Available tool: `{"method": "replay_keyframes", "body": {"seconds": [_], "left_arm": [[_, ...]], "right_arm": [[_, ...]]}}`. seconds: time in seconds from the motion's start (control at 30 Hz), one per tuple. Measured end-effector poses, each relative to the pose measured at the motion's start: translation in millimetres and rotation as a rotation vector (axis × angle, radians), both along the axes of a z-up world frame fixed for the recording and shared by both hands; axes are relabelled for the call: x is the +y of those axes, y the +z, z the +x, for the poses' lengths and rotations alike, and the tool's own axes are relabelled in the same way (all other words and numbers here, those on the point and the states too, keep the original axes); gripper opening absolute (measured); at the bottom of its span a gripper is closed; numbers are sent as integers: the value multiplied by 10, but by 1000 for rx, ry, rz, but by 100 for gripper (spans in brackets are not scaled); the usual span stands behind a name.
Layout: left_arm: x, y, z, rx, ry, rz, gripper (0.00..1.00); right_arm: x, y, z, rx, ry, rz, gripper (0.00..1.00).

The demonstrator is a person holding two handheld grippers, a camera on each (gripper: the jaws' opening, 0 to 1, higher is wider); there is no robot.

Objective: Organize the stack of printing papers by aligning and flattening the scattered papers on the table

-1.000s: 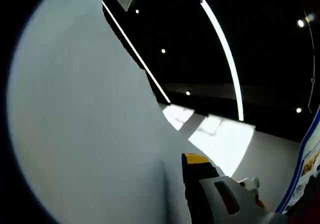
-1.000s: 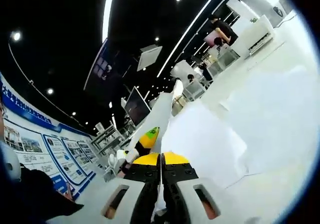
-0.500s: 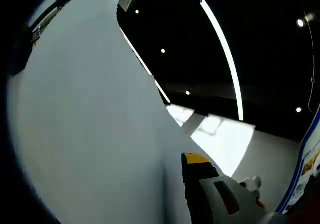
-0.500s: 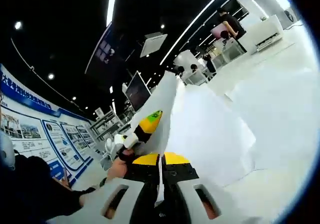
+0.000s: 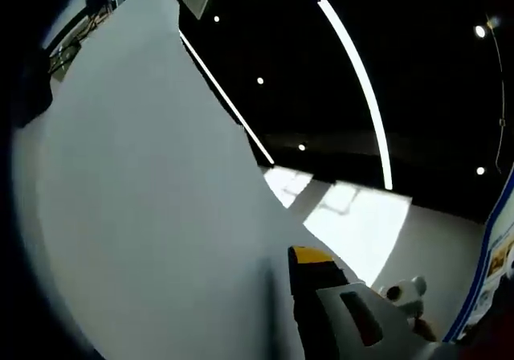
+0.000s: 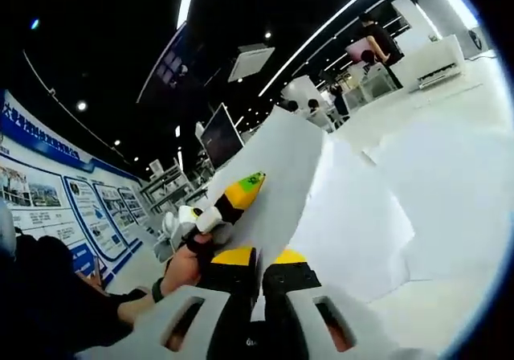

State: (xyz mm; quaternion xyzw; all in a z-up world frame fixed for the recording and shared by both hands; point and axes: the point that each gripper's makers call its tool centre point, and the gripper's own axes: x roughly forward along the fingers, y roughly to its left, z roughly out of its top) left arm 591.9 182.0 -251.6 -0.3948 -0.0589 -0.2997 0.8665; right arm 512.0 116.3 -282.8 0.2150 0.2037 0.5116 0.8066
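A large white sheet of printing paper (image 6: 277, 191) rises between two hand-held grippers over a white tabletop (image 6: 450, 296) strewn with overlapping white paper sheets (image 6: 450, 191). In the right gripper view, the right hand-held gripper (image 6: 257, 257) pinches the sheet's lower edge at 6 o'clock, while the left hand-held gripper (image 6: 241, 193), held in a person's hand (image 6: 183, 270), clamps it at 9 o'clock. In the left gripper view, the sheet spreads from 6 to 11 o'clock. Behind lie a black ceiling with long light strips (image 5: 357, 79), blue-trimmed wall display boards (image 6: 76, 203) and a dark monitor screen (image 6: 222, 137).
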Motion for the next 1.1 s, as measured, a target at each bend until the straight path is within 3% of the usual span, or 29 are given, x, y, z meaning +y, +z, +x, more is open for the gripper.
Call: {"method": "replay_keyframes", "body": {"seconds": [0.43,0.83,1.1], "left_arm": [[35,24,-18,-8,10,-17,7],[22,37,-41,-15,10,-18,6],[34,40,-43,-16,10,-24,6]], "right_arm": [[-58,18,58,-24,-33,-25,13],[-125,42,126,-40,-75,-23,18],[-256,75,256,-63,-153,-24,28]]}}
